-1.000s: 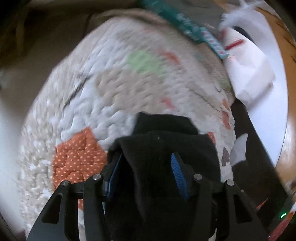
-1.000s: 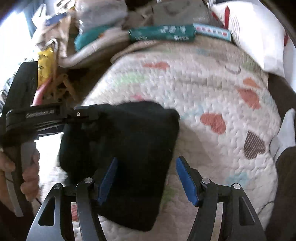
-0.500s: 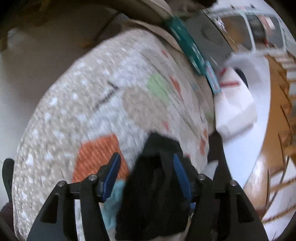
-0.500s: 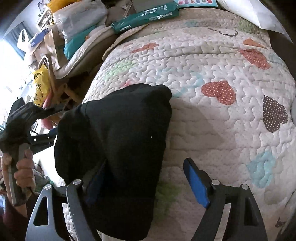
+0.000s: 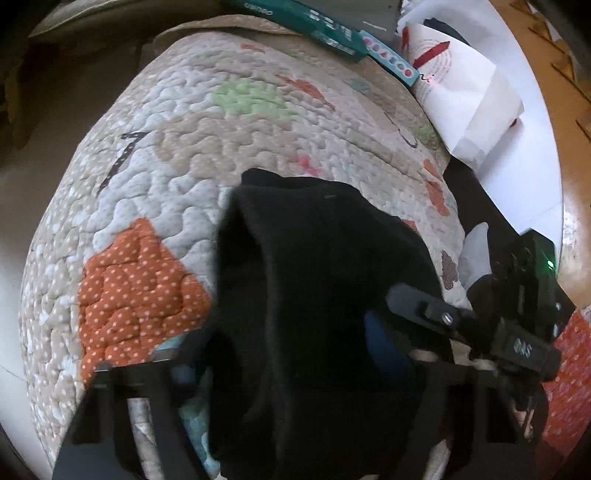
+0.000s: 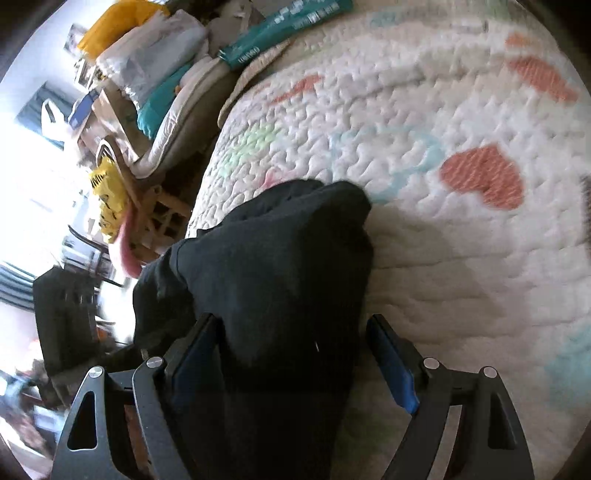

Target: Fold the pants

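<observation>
The black pants point(image 5: 317, 295) lie folded in a thick bundle on the quilted bedspread point(image 5: 177, 155). In the left wrist view the bundle sits between the wide-apart fingers of my left gripper point(image 5: 284, 350), and the cloth hides most of the pads. The right gripper's black body point(image 5: 480, 328) reaches in from the right against the bundle. In the right wrist view the pants point(image 6: 280, 280) fill the gap of my right gripper point(image 6: 295, 350), whose blue pads point(image 6: 391, 362) stand wide apart. The bundle looks lifted off the quilt, casting a shadow.
The quilt point(image 6: 443, 155) has coloured heart patches. A teal package point(image 5: 317, 26) and a white pillow point(image 5: 465, 96) lie at the bed's far end. Piled bags and a wooden chair point(image 6: 147, 110) stand beside the bed on the left.
The left gripper has swung back over the pants bundle. The right gripper has pushed forward so the bundle sits deeper between its fingers, and it now shows in the left wrist view.
</observation>
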Motion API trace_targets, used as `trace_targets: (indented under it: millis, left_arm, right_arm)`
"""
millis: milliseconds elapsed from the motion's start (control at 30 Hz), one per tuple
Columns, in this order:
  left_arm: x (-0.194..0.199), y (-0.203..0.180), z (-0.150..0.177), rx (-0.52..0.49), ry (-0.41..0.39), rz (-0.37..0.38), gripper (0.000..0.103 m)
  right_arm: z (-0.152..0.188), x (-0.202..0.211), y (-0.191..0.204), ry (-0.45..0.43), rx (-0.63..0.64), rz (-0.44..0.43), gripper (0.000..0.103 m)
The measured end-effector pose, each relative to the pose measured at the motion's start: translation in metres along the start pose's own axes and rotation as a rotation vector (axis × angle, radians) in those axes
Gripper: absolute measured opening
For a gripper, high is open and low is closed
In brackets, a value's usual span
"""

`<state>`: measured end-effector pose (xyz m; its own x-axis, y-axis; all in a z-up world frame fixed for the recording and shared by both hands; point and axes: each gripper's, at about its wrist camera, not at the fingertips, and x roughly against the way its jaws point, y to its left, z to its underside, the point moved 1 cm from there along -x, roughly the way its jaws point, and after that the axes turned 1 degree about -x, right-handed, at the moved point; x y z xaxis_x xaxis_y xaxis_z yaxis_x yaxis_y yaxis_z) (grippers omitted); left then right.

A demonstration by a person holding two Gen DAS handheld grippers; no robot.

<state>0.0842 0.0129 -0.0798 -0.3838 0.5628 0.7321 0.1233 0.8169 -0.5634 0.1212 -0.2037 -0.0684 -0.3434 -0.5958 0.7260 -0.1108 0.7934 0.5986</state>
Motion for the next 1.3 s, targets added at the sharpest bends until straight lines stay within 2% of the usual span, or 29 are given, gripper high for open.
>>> trace_targets:
  millis: [33, 67, 100, 167, 267, 333, 433, 500, 567, 667, 800, 900, 967, 1033, 1100, 1200, 1300]
  left_arm:
    - [-0.001, 0.000, -0.002, 0.015, 0.008, 0.029, 0.048]
    - [-0.002, 0.001, -0.001, 0.031, 0.010, 0.045, 0.045]
    - [-0.002, 0.000, -0.001, 0.033, 0.011, 0.043, 0.042]
    - [0.000, -0.005, -0.004, 0.032, 0.013, 0.051, 0.042]
    - [0.005, -0.025, -0.017, 0.000, -0.009, 0.050, 0.040]
    - [0.006, -0.034, -0.033, -0.001, -0.026, 0.063, 0.040]
    - [-0.001, -0.036, -0.065, 0.045, -0.044, 0.096, 0.040]
    - [-0.011, -0.039, -0.088, 0.054, -0.056, 0.090, 0.040]
    - [-0.026, -0.043, -0.109, 0.039, -0.066, 0.061, 0.042]
    - [-0.051, -0.040, -0.132, 0.033, -0.060, 0.000, 0.052]
    - [-0.086, -0.024, -0.152, 0.028, -0.004, -0.061, 0.060]
    - [-0.091, -0.022, -0.157, 0.007, 0.021, -0.047, 0.060]
    - [-0.086, -0.024, -0.159, -0.025, 0.042, -0.043, 0.061]
    - [-0.076, -0.025, -0.161, -0.043, 0.042, -0.045, 0.061]
    - [-0.060, -0.024, -0.161, -0.045, 0.032, -0.016, 0.061]
    - [-0.040, -0.022, -0.166, -0.009, -0.028, 0.005, 0.061]
    - [-0.049, -0.018, -0.176, 0.059, -0.031, -0.050, 0.063]
  right_arm:
    - [-0.002, -0.003, -0.001, -0.005, -0.017, -0.019, 0.084]
    - [-0.003, -0.005, -0.001, -0.010, -0.025, -0.033, 0.072]
    - [-0.005, -0.006, 0.000, -0.003, -0.039, -0.041, 0.069]
    - [-0.007, -0.003, 0.001, -0.003, -0.044, -0.044, 0.048]
    - [-0.012, 0.011, 0.009, -0.009, -0.022, -0.073, 0.037]
    - [-0.020, 0.022, 0.019, -0.034, 0.014, -0.075, 0.036]
    - [-0.049, 0.038, 0.036, -0.084, 0.068, -0.071, 0.035]
    - [-0.067, 0.041, 0.040, -0.104, 0.094, -0.052, 0.035]
    - [-0.092, 0.039, 0.036, -0.125, 0.099, -0.023, 0.035]
    - [-0.121, 0.031, 0.018, -0.135, 0.079, 0.014, 0.035]
    - [-0.147, 0.000, -0.005, -0.108, 0.035, 0.062, 0.036]
    - [-0.155, -0.017, -0.020, -0.090, 0.000, 0.090, 0.049]
    - [-0.156, -0.018, -0.030, -0.097, -0.029, 0.094, 0.062]
    - [-0.152, -0.013, -0.037, -0.104, -0.047, 0.079, 0.064]
    - [-0.147, -0.004, -0.041, -0.114, -0.053, 0.075, 0.065]
    - [-0.140, 0.013, -0.048, -0.144, -0.069, 0.072, 0.066]
    - [-0.136, 0.028, -0.052, -0.172, -0.063, 0.072, 0.066]
